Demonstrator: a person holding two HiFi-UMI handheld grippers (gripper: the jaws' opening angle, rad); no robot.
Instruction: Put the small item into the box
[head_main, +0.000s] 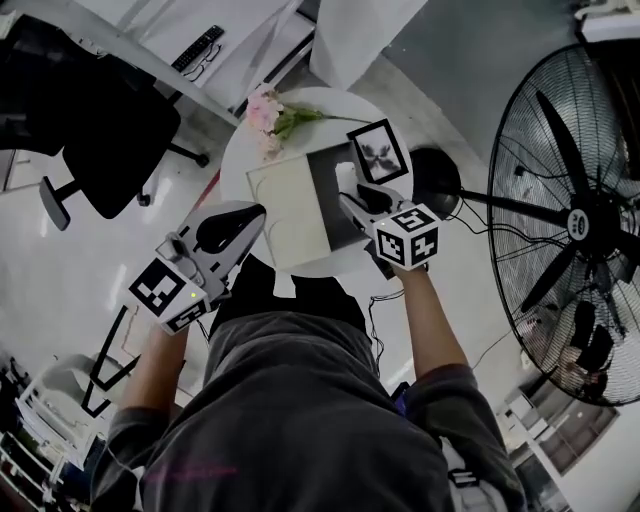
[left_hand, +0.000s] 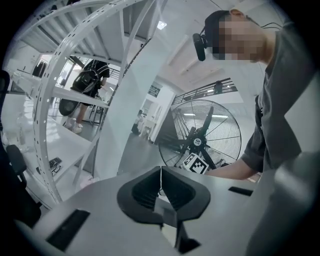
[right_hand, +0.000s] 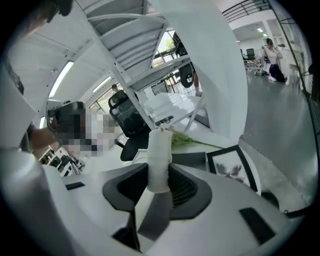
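Observation:
A small white ribbed cylinder (right_hand: 159, 160) stands upright between the jaws of my right gripper (right_hand: 160, 172), which is shut on it. In the head view the right gripper (head_main: 352, 195) holds the cylinder (head_main: 346, 180) over the round white table (head_main: 240, 150), above the open box (head_main: 330, 195) with its cream flap (head_main: 285, 210). The box's grey inside (right_hand: 192, 159) lies just beyond the jaws. My left gripper (head_main: 250, 215) hovers at the table's near left edge, off the box. Its jaws (left_hand: 161, 182) are shut with nothing between them.
Pink flowers (head_main: 268, 112) and a black-framed picture (head_main: 378, 150) lie on the table behind the box. A large floor fan (head_main: 575, 220) stands to the right, its black base (head_main: 437, 180) beside the table. A black office chair (head_main: 110, 130) is at the left.

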